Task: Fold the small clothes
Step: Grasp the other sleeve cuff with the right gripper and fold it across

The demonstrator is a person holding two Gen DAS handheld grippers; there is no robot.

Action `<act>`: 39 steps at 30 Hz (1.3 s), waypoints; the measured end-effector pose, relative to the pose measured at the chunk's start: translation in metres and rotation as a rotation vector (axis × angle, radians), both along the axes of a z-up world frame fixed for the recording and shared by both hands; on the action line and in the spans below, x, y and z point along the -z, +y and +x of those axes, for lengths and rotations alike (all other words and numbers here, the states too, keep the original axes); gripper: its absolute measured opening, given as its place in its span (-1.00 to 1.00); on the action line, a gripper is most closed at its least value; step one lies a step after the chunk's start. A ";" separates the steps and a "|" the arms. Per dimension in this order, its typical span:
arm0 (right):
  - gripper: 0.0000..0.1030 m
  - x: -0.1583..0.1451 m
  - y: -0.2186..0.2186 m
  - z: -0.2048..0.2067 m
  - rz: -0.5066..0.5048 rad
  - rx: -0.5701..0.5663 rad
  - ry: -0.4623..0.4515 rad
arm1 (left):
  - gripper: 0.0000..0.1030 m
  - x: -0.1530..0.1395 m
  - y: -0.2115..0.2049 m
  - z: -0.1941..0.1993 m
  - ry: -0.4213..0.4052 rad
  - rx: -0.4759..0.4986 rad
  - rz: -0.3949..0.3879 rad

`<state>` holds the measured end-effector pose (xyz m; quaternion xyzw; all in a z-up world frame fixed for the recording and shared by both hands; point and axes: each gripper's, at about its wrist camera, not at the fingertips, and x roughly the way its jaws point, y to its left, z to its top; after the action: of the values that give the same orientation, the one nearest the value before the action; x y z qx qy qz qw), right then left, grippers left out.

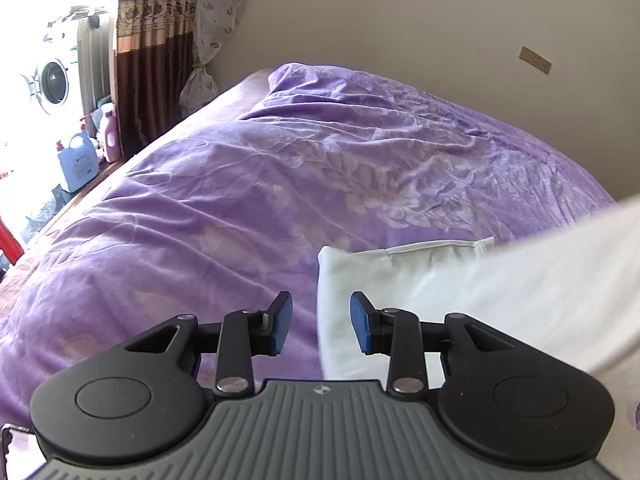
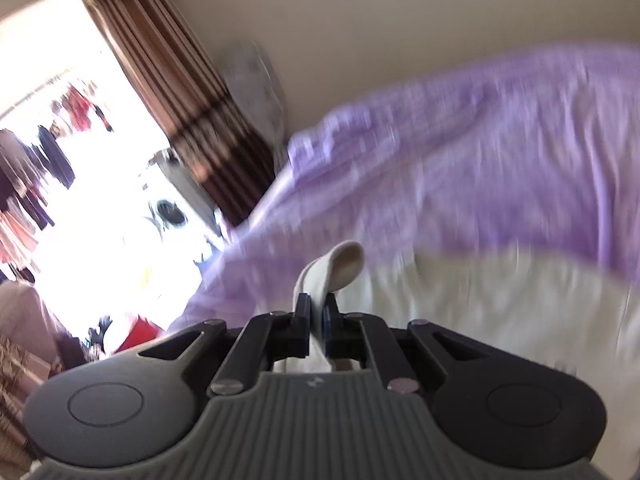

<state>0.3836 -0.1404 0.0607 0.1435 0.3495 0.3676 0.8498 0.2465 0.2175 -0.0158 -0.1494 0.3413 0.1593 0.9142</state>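
We saw hard daylight from the window (image 1: 24,60) blowing out the left side in both views. The left wrist view was sharp; the right wrist view smeared the purple bedspread (image 2: 500,168), and fisheye bending curved the edges.

both wrist cams sat low behind their own fingers, looking forward and down over the purple bedspread (image 1: 248,184) toward the curtain (image 1: 156,48) and bright window, close to the white garment (image 1: 420,288), right view motion-blurred, both sharing bed, curtain and wall.
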 end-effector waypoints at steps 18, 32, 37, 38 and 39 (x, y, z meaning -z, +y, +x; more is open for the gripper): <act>-0.98 0.148 -0.127 0.071 -0.138 0.304 0.292 | 0.02 0.086 -0.008 0.067 0.111 0.068 -0.331; -0.98 0.140 -0.139 0.071 -0.050 0.279 0.275 | -0.96 0.072 -0.002 0.069 0.027 0.092 -0.264; -0.92 0.175 -0.133 0.084 -0.248 0.348 0.321 | -0.92 0.093 0.000 0.078 0.098 0.076 -0.288; -0.85 0.183 -0.134 0.085 -0.254 0.355 0.337 | -0.90 0.094 0.002 0.077 0.105 0.074 -0.297; -0.81 0.188 -0.135 0.086 -0.259 0.364 0.348 | -0.81 0.093 0.004 0.074 0.107 0.066 -0.304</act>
<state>0.4693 -0.2751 -0.1270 0.1551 0.5026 0.1308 0.8404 0.3203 0.2217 -0.1086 -0.2661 0.4142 0.0835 0.8664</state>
